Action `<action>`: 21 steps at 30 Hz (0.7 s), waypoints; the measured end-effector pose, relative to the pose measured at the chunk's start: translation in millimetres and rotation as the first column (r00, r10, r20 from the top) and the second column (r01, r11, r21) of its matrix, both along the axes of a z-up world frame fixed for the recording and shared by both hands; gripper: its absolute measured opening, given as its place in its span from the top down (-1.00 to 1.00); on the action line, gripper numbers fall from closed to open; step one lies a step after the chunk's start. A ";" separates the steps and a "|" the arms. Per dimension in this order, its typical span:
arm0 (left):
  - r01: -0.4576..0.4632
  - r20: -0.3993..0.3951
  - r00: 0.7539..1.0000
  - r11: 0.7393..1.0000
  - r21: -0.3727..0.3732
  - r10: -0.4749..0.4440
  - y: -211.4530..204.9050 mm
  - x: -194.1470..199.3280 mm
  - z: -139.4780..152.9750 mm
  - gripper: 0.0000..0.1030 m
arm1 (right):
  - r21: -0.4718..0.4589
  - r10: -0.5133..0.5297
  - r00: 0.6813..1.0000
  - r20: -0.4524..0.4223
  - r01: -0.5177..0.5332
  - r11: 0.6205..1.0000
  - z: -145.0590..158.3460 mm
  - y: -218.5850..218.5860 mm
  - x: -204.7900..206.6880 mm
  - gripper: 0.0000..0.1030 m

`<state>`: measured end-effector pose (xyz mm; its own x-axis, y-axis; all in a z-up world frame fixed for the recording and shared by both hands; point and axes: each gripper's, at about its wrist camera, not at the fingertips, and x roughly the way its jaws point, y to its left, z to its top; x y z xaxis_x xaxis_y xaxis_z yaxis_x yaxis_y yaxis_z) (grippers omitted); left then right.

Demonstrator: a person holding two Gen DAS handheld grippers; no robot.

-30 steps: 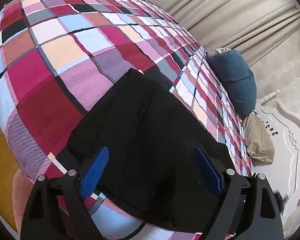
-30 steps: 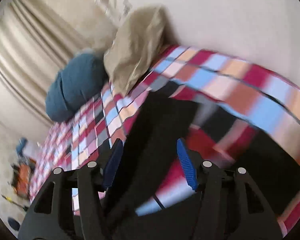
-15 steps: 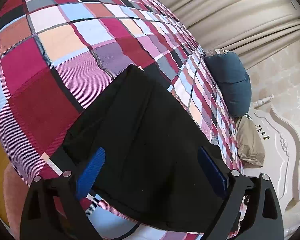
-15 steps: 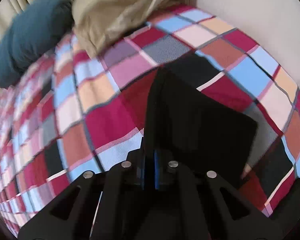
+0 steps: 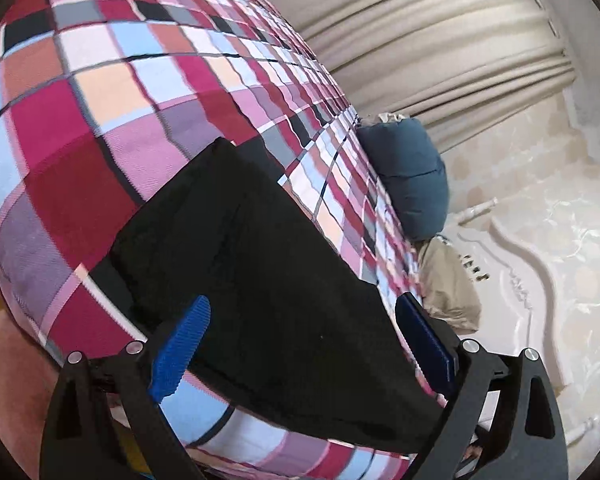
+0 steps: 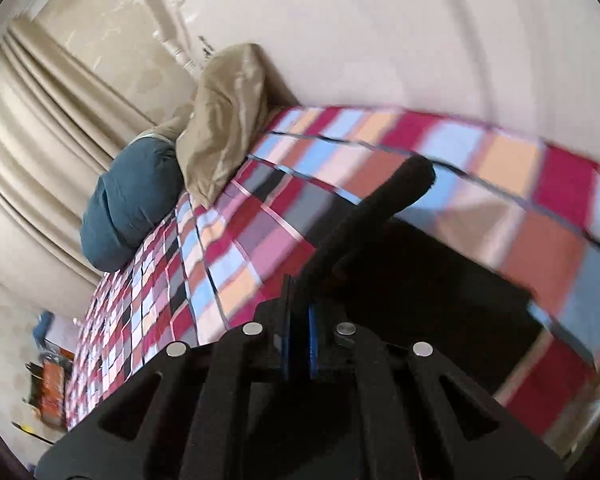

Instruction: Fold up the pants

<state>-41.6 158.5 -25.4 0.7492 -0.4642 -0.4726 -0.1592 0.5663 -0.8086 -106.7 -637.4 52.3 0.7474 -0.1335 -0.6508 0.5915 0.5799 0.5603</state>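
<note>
Black pants (image 5: 268, 280) lie folded flat on the plaid bedspread (image 5: 100, 92). My left gripper (image 5: 304, 332) is open, its blue fingers spread above the near part of the pants, touching nothing that I can see. My right gripper (image 6: 298, 320) is shut on an edge of the black pants (image 6: 380, 208) and holds a strip of the fabric lifted off the bed; the rest of the pants (image 6: 440, 292) lies dark below it. The view is motion blurred.
A blue pillow (image 5: 412, 184) and a tan pillow (image 5: 448, 284) lie at the head of the bed by the white headboard (image 5: 532, 280). They also show in the right wrist view: blue pillow (image 6: 128, 204), tan pillow (image 6: 224, 120). Beige curtains (image 5: 440, 40) hang behind. Clutter sits on the floor (image 6: 48, 384).
My right gripper closed on the pants' edge and has now lifted the fabric up off the bed. My left gripper stayed open, shifting slightly over the pants.
</note>
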 end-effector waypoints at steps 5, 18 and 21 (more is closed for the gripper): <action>-0.036 0.039 0.998 0.992 -0.123 0.041 17.5 -14.1 -11.1 -0.80 | 0.081 -0.027 0.999 -0.034 0.030 0.996 -38.3 -2.8 -21.7 0.89; -0.141 -0.048 0.989 0.984 -0.107 0.137 29.2 -9.9 -38.8 -0.80 | 0.093 -0.033 0.997 -0.064 0.039 0.995 -54.9 3.5 -22.4 0.81; -0.147 -0.071 0.988 0.985 -0.088 0.141 28.6 -7.3 -42.2 -0.80 | 0.097 -0.039 0.997 -0.063 0.045 0.994 -57.0 4.3 -22.3 0.80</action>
<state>-49.0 187.1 -67.6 0.7808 -0.3981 -0.4815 -0.2865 0.4567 -0.8422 -128.9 -633.1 -4.7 0.7012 -0.0972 -0.7063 0.6487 0.4980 0.5755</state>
